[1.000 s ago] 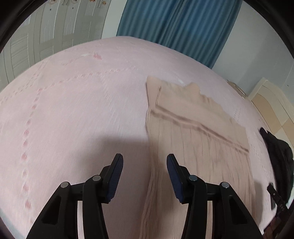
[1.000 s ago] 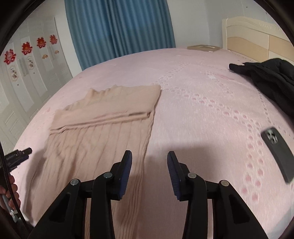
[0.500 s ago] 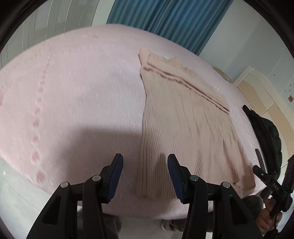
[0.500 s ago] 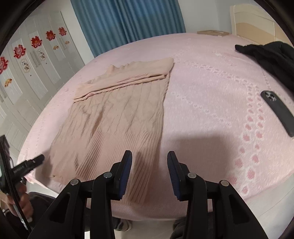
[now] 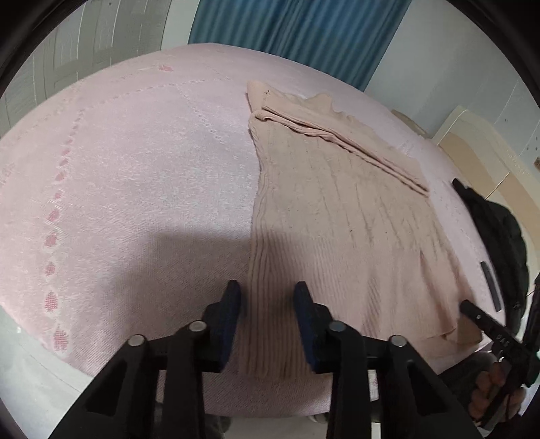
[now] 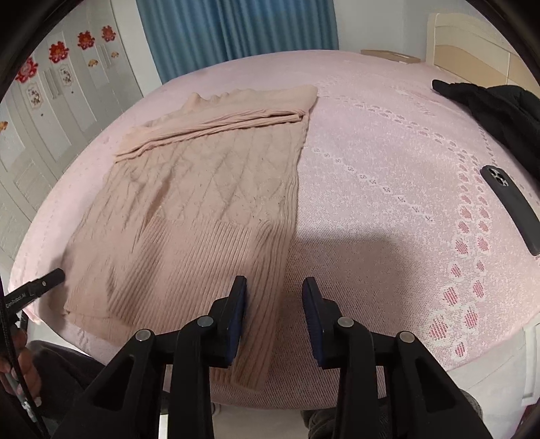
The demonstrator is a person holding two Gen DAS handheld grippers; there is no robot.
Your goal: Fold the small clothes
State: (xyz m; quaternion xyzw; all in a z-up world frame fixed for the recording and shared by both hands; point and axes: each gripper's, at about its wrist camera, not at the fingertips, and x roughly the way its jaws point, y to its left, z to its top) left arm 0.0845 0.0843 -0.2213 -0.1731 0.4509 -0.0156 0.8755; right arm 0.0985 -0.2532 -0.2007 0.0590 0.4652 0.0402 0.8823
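A beige knit sweater (image 5: 337, 209) lies flat on the pink bed, its top part folded over in a band at the far end; it also shows in the right wrist view (image 6: 202, 202). My left gripper (image 5: 266, 304) is open and empty, just above the sweater's near left hem corner. My right gripper (image 6: 274, 304) is open and empty, above the sweater's near right hem corner. Each gripper shows at the edge of the other's view: the right one (image 5: 486, 320) and the left one (image 6: 37, 285).
The pink bedspread (image 5: 118, 175) covers the bed, and its front edge lies just below the grippers. A black garment (image 6: 492, 104) lies at the far right. A dark phone (image 6: 513, 206) lies on the bed to the right. Blue curtains (image 6: 243, 30) hang behind.
Both grippers pulled back from mid-sweater to the near hem, then moved in close over its two near corners. Both stay open. The sweater has not moved.
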